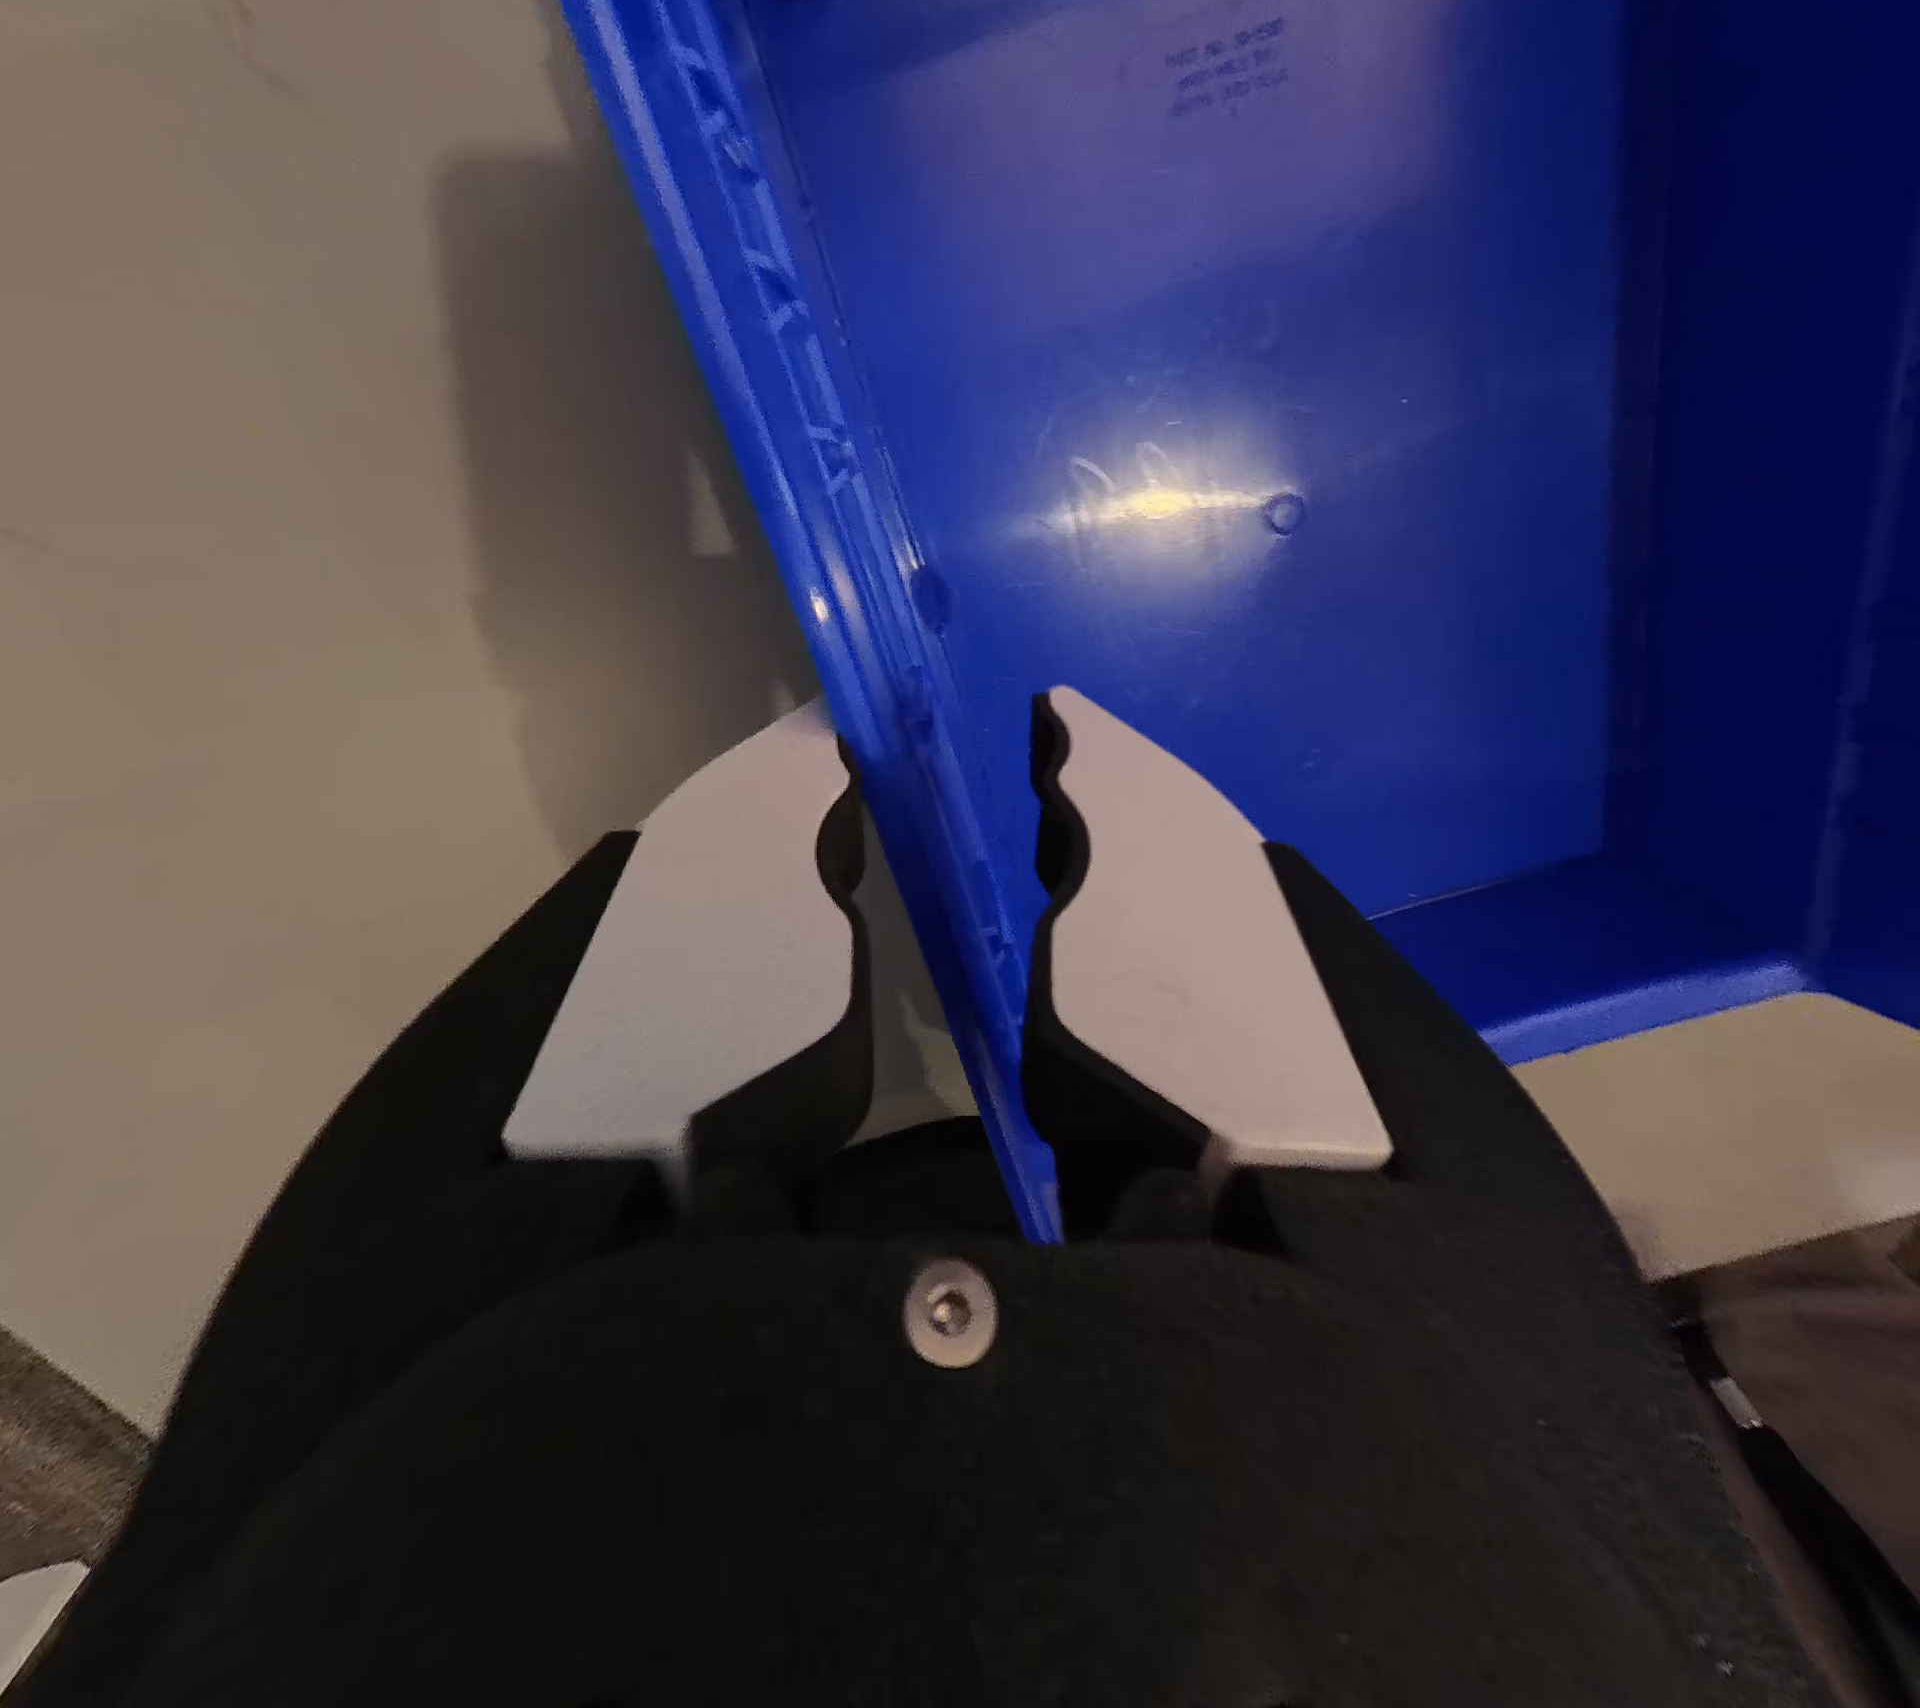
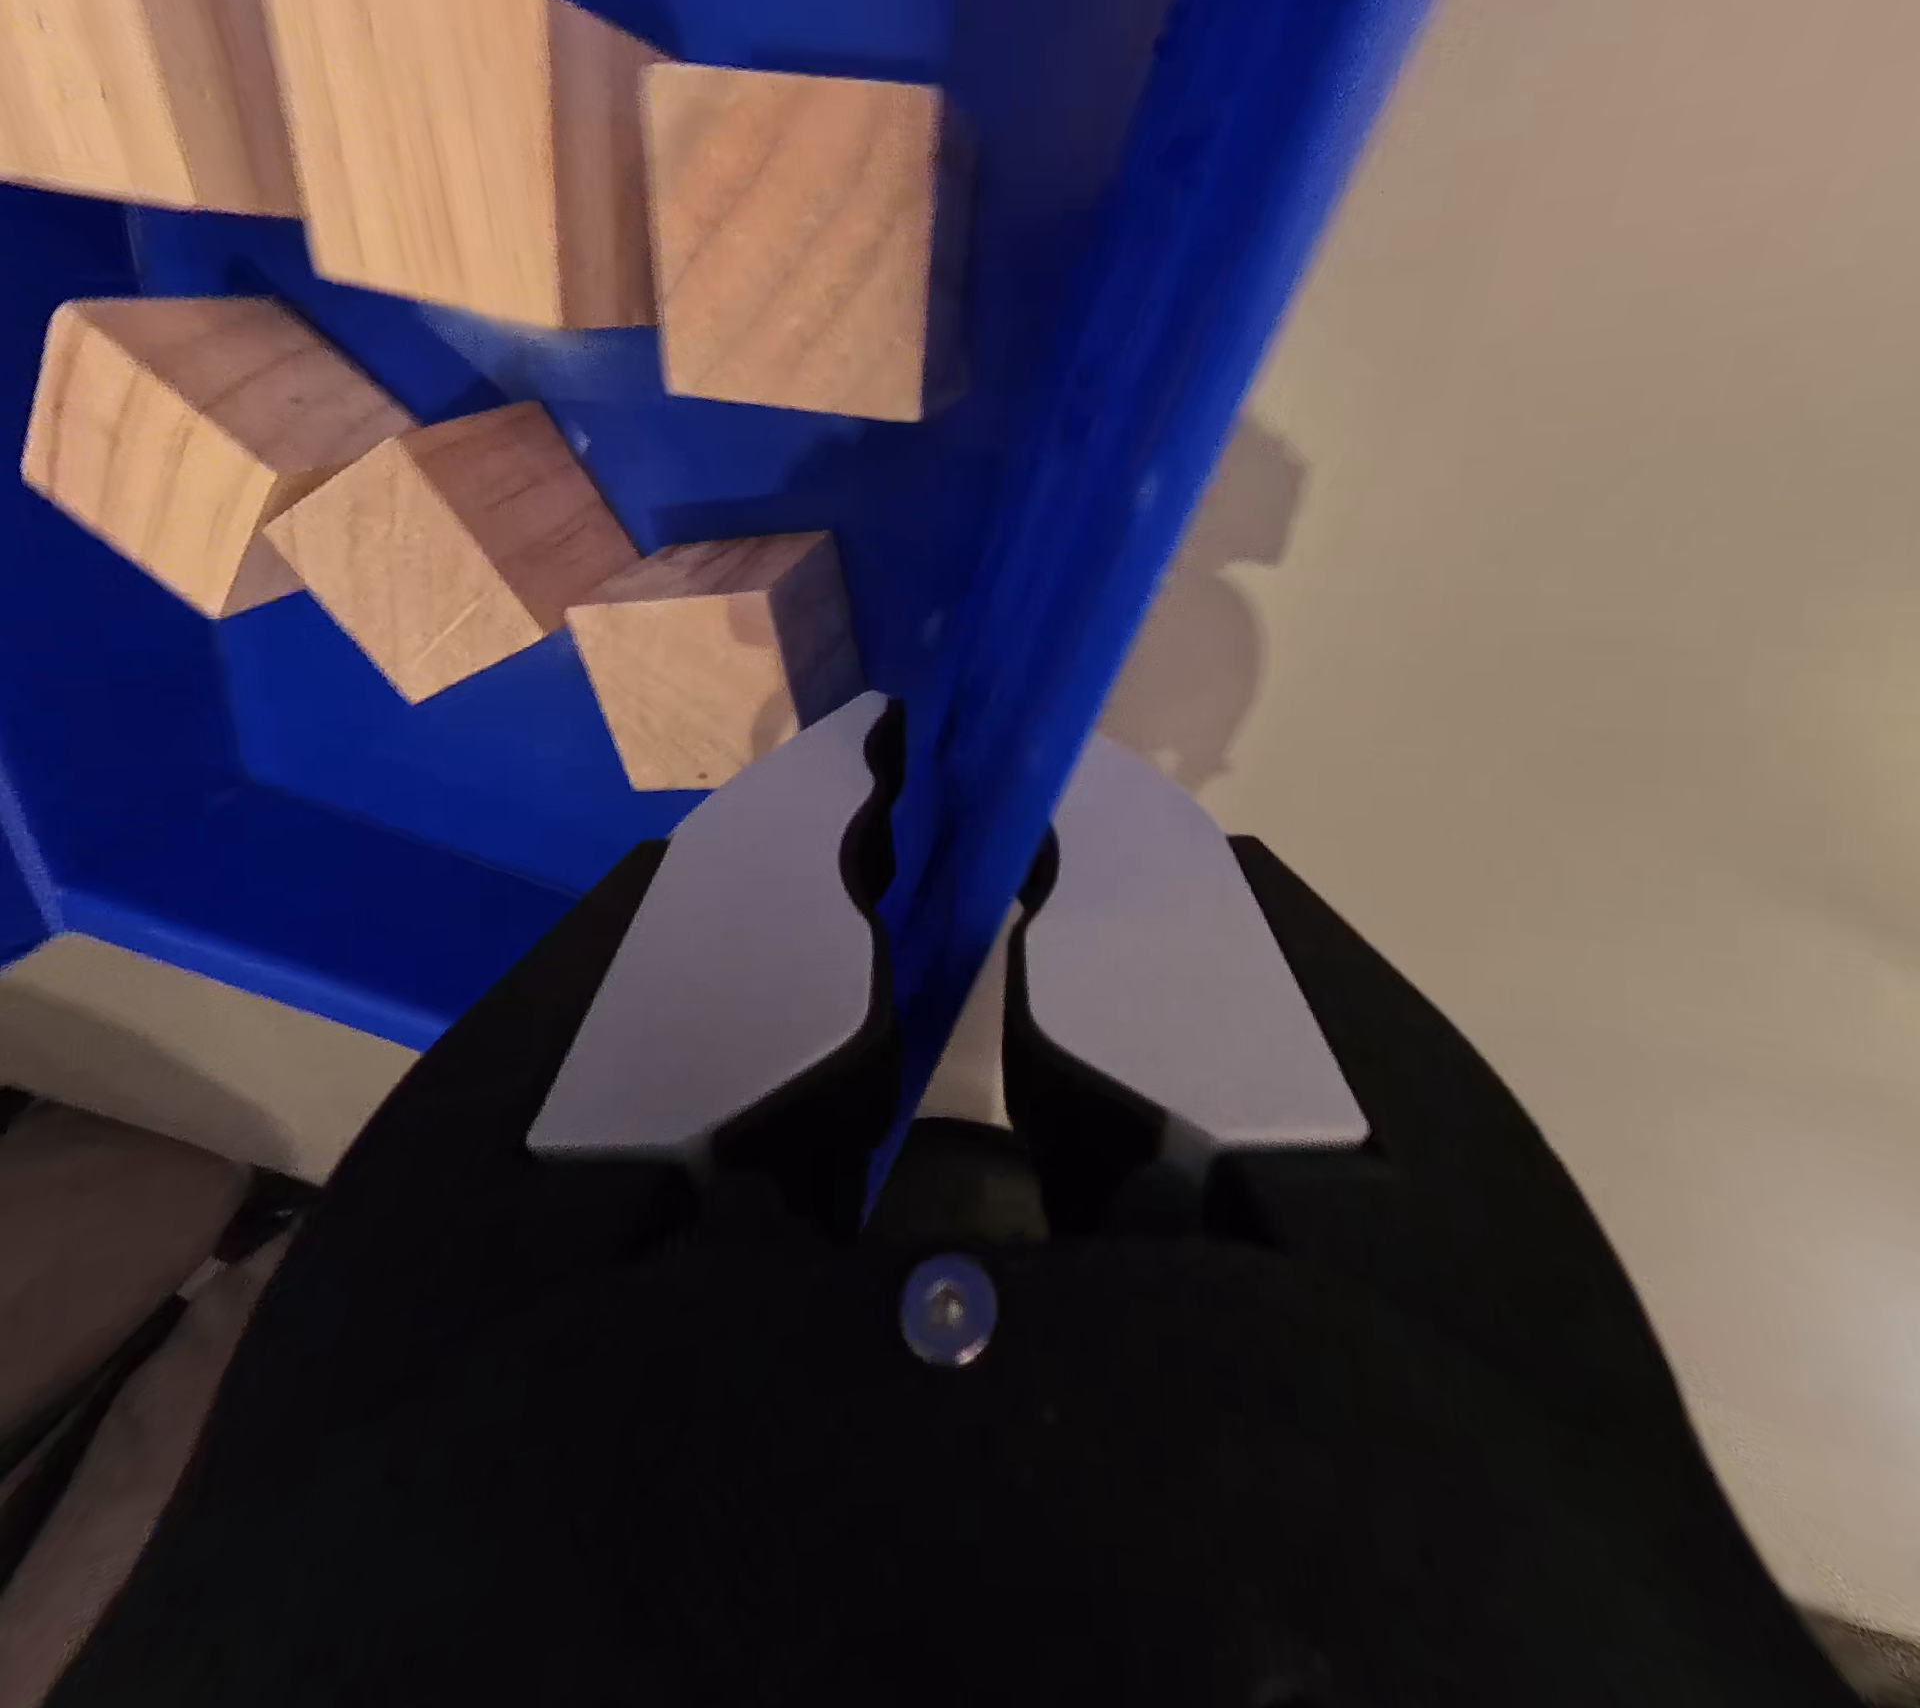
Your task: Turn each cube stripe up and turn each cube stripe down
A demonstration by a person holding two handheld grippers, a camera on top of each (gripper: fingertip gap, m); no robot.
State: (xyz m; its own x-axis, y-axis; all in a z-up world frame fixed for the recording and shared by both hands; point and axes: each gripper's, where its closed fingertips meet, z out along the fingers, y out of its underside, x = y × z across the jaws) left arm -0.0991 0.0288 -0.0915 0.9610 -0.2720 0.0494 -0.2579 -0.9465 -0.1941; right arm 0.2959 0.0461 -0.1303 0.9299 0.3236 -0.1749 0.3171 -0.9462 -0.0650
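A blue plastic bin (image 1: 1247, 671) fills the left wrist view; its floor there is bare. My left gripper (image 1: 945, 713) is shut on the bin's left wall (image 1: 790, 328), one finger on each side. In the right wrist view, my right gripper (image 2: 992, 723) is shut on the bin's right wall (image 2: 1174, 308). Several plain wooden cubes lie loose inside the bin, the nearest (image 2: 717, 661) just beyond my inner fingertip (image 2: 831, 754), others (image 2: 790, 245) (image 2: 447, 546) farther in. No stripe shows on any visible cube face. The image is blurred.
The bin rests on a beige table (image 1: 260, 411), which also shows in the right wrist view (image 2: 1558, 515). The table's near edge and darker ground lie at the lower right of the left view (image 1: 1818, 1346) and the lower left of the right view (image 2: 104, 1295).
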